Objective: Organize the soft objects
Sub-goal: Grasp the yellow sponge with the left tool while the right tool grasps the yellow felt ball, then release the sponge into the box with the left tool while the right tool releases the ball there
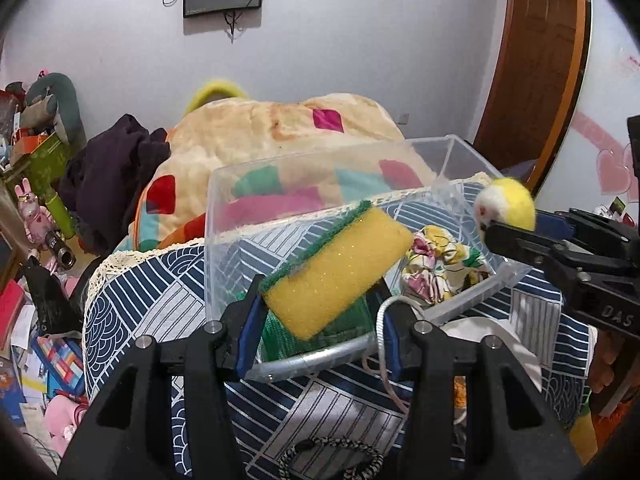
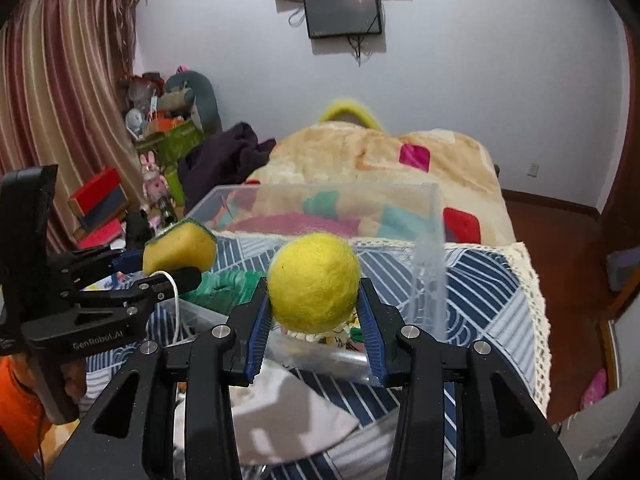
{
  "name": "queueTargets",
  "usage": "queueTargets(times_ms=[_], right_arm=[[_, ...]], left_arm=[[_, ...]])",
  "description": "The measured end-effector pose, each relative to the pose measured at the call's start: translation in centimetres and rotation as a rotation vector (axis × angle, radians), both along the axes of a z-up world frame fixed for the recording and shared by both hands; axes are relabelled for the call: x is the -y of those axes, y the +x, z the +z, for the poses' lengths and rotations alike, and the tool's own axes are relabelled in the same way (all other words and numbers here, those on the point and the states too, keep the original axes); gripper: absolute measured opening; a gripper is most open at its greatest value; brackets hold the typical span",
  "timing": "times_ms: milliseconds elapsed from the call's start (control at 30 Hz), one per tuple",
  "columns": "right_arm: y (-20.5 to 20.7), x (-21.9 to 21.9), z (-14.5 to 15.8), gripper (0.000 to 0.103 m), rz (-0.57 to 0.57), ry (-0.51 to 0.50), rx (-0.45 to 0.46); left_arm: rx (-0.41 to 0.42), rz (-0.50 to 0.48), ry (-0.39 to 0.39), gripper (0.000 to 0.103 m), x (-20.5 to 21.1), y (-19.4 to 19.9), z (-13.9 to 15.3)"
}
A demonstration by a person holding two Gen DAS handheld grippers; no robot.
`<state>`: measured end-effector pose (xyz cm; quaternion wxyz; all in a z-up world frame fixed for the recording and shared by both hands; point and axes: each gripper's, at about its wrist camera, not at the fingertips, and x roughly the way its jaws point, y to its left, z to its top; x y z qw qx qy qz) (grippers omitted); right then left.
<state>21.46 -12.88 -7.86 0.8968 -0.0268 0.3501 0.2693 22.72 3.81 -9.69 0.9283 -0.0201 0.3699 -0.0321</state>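
The sponge (image 1: 338, 272), a yellow foam block with a green scouring layer on its far side, sits tilted in the centre of the left wrist view, clamped between the blue ribbed pads of the left gripper (image 1: 320, 312). It hangs over the near wall of a clear plastic bin (image 1: 248, 184). In the right wrist view the same sponge (image 2: 180, 246) shows at middle left, pinched in the left gripper (image 2: 160, 268), which reaches in level from the left edge.

The ball (image 2: 314, 282), round, yellow and fuzzy like felted wool, fills the centre of the right wrist view, squeezed between the pads of the right gripper (image 2: 316, 312) above the bin (image 2: 430, 264). In the left view the ball (image 1: 506, 204) appears at the right, with a white patch on its side, held at the tip of the right gripper (image 1: 504, 232), which enters from the right edge above the bin's right rim.

Inside the bin lie a crumpled floral cloth (image 1: 440, 264) and a green knit piece (image 1: 340, 328). A white cord (image 1: 382, 340) runs by the left gripper. The bin rests on a bed cover (image 1: 152, 304) patterned in navy and white lines with a lace edge; beyond lies a plush beige blanket (image 1: 260, 132) with coloured patches.
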Motion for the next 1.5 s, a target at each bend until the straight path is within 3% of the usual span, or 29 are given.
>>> queueTargets(times_ms=[233, 300, 367, 400, 600, 700, 833, 1000, 1200, 1367, 1500], right_arm=[[0.3, -0.8, -0.9, 0.041, 0.004, -0.05, -0.013], [0.3, -0.8, -0.9, 0.046, 0.014, -0.057, -0.016], [-0.1, -0.8, -0.6, 0.064, 0.012, -0.065, -0.003], [-0.1, -0.7, -0.5, 0.067, 0.01, -0.068, 0.005], [-2.0, -0.1, 0.9, 0.073, 0.024, -0.06, 0.057], [-3.4, 0.5, 1.5, 0.084, 0.037, -0.036, 0.086], [-4.4, 1.0, 0.6, 0.087, 0.074, -0.009, 0.036], [-4.6, 0.7, -2.2, 0.087, 0.095, -0.031, -0.055], [-4.0, 1.0, -4.2, 0.085, 0.108, 0.018, -0.146], [-5.0, 0.7, -4.3, 0.056, 0.141, 0.044, -0.141], [-5.4, 0.5, -3.9, 0.039, 0.146, 0.038, -0.11]], left_arm=[[-0.002, 0.01, -0.005, 0.068, -0.5, 0.1, 0.1], [-0.004, 0.007, -0.013, 0.069, -0.7, 0.0, 0.2], [-0.004, 0.004, -0.021, 0.071, -0.8, -0.3, 0.3], [-0.003, 0.001, -0.025, 0.072, -0.8, -0.5, 0.4], [0.03, -0.025, 0.002, 0.078, -0.4, -2.7, 1.6], [0.053, -0.053, 0.023, 0.088, 0.0, -4.4, 1.9], [0.051, -0.074, 0.065, 0.092, 0.5, -6.5, 1.3], [0.002, -0.061, 0.029, 0.092, -0.2, -8.2, -0.5], [-0.089, -0.036, -0.016, 0.092, -1.4, -9.2, -4.0], [-0.131, -0.037, -0.048, 0.092, -1.5, -10.2, -6.1], [-0.126, -0.054, -0.066, 0.092, -1.2, -11.2, -6.3]])
